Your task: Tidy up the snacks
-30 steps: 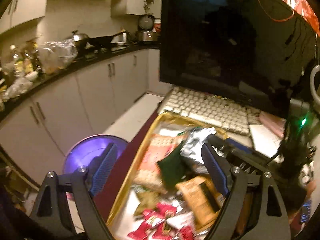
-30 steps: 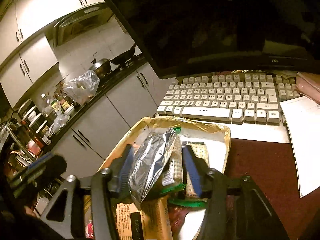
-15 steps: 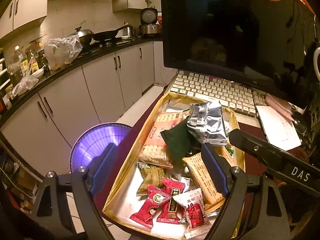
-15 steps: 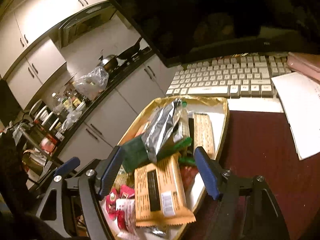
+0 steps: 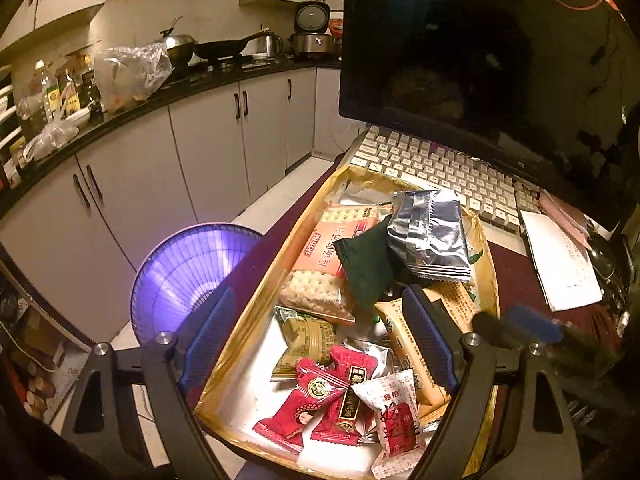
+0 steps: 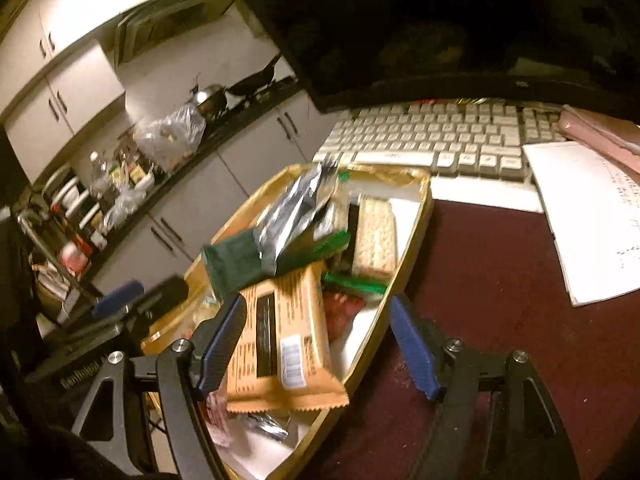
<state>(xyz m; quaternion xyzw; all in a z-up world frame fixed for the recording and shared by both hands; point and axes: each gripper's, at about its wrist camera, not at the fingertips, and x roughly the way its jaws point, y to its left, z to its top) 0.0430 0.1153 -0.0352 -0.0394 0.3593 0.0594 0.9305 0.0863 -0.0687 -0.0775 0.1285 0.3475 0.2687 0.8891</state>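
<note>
A gold tray (image 5: 256, 320) (image 6: 412, 248) on the maroon table holds a heap of snacks. A silver foil packet (image 5: 430, 236) (image 6: 296, 216) lies on top at the far end, partly over a dark green packet (image 5: 368, 264) (image 6: 232, 264) and a cracker pack (image 5: 328, 256). Red candies (image 5: 320, 400) lie at the near end. My left gripper (image 5: 318, 340) hangs open above the near half of the tray. My right gripper (image 6: 318, 348) is open over the tray's near right rim. A tan biscuit pack (image 6: 284, 340) lies below, between its fingers, with neither pad pressing on it.
A white keyboard (image 5: 440, 164) and a dark monitor (image 5: 480, 60) stand just behind the tray. Paper sheets (image 6: 592, 220) lie on the maroon cloth to the right. A purple fan (image 5: 188, 276) stands on the floor to the left, before kitchen cabinets.
My right gripper opened and let go of the silver packet, which now lies on the heap. It then drew back toward the tray's near end. My left gripper has sunk slightly.
</note>
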